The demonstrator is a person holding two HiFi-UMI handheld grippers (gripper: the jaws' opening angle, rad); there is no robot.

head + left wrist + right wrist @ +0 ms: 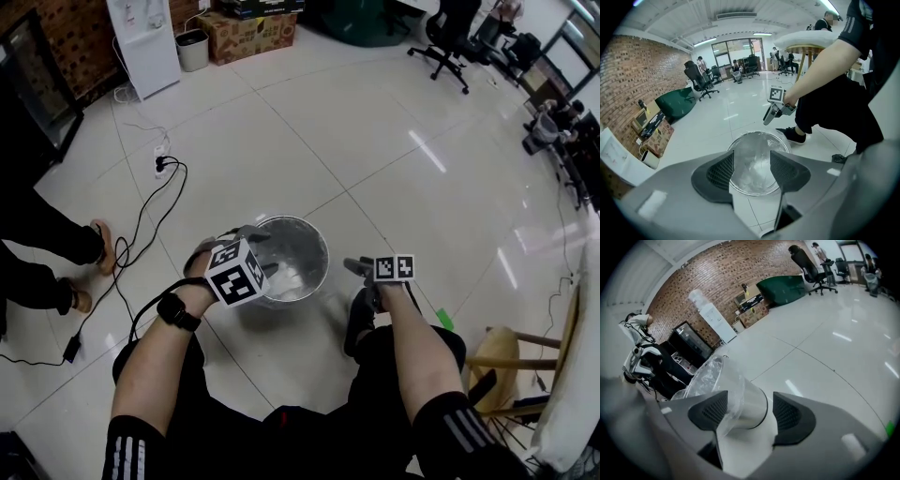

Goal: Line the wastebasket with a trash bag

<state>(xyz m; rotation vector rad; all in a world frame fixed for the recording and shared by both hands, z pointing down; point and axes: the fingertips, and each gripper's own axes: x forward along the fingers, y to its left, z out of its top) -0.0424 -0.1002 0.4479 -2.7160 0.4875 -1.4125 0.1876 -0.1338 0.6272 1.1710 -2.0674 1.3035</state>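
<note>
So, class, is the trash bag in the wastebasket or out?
In. The clear trash bag lines the inside of the wastebasket, and its top is folded over the rim.

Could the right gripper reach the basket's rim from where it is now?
Probably yes. The right gripper hangs open just beside the basket, on its right, with only bare floor between them. The left gripper is over the opposite side, out of the way.
</note>
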